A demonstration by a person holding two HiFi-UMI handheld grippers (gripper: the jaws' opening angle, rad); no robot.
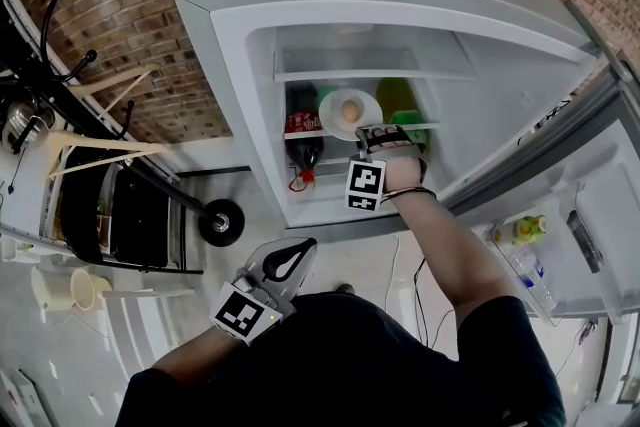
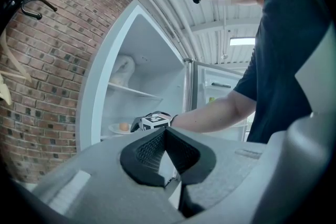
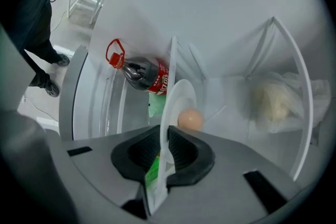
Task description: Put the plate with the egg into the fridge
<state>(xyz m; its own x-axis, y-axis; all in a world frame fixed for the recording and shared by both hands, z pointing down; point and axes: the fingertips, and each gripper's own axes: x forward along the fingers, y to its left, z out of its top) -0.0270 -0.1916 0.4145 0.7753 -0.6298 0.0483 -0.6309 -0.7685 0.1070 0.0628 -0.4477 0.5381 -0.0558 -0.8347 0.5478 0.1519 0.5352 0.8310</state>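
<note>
The white fridge (image 1: pixel 240 35) stands open in front of me. A white plate (image 1: pixel 348 108) with a brown egg (image 1: pixel 349 112) on it is inside, at the middle glass shelf (image 1: pixel 425 123). My right gripper (image 1: pixel 377 139) reaches into the fridge and is shut on the plate's rim. In the right gripper view the plate (image 3: pixel 178 102) runs edge-on between the closed jaws of that gripper (image 3: pixel 164 150), with the egg (image 3: pixel 189 119) just beyond. My left gripper (image 1: pixel 283 265) hangs low outside the fridge, shut and empty; in its own view the left gripper (image 2: pixel 165 152) looks toward the fridge.
A dark cola bottle (image 1: pixel 303 130) with a red label stands left of the plate. Green packages (image 1: pixel 400 105) sit to the right on the shelf. The fridge door (image 1: pixel 560 205) swings open at right, holding bottles (image 1: pixel 527 265). A wooden rack (image 1: pixel 90 145) and brick wall (image 1: pixel 120 5) lie left.
</note>
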